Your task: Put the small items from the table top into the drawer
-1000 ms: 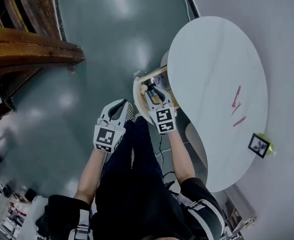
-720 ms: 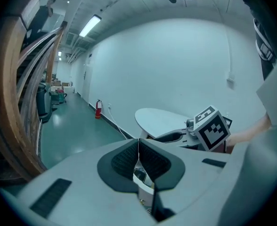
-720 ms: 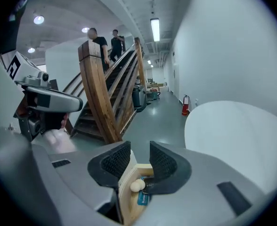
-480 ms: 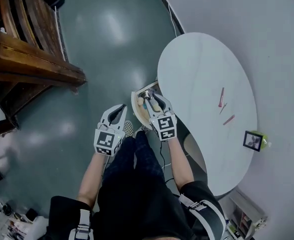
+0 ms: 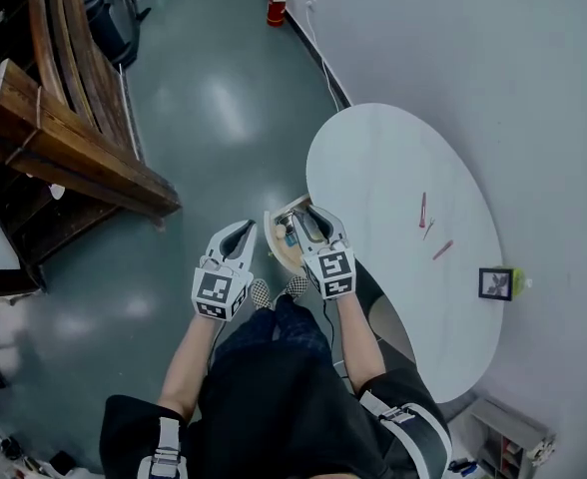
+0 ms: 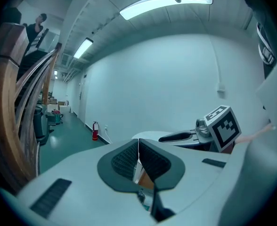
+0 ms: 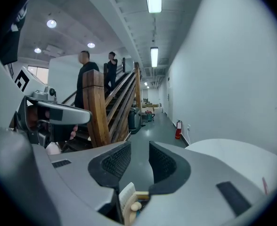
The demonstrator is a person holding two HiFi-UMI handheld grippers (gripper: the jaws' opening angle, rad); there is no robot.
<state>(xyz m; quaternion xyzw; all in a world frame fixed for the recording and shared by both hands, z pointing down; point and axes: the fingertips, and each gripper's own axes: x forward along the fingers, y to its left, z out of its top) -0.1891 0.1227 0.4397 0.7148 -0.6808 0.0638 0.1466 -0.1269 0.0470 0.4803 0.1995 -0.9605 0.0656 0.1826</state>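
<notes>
small pink stick-like items are lying on the far side of the oval white table, well apart from both claws. open wooden drawer with a white front is sitting at the table's edge, right under the right gripper, whose jaws are standing apart around nothing. left gripper is hovering beside it over the grey-green floor, jaws pressed together, empty.

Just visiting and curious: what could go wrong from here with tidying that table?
The pink sticks lie flat and thin on the white table; the right gripper, jaws apart and empty, might slip off them. The open drawer juts out beside the table near the person's shoes and could get bumped.
</notes>
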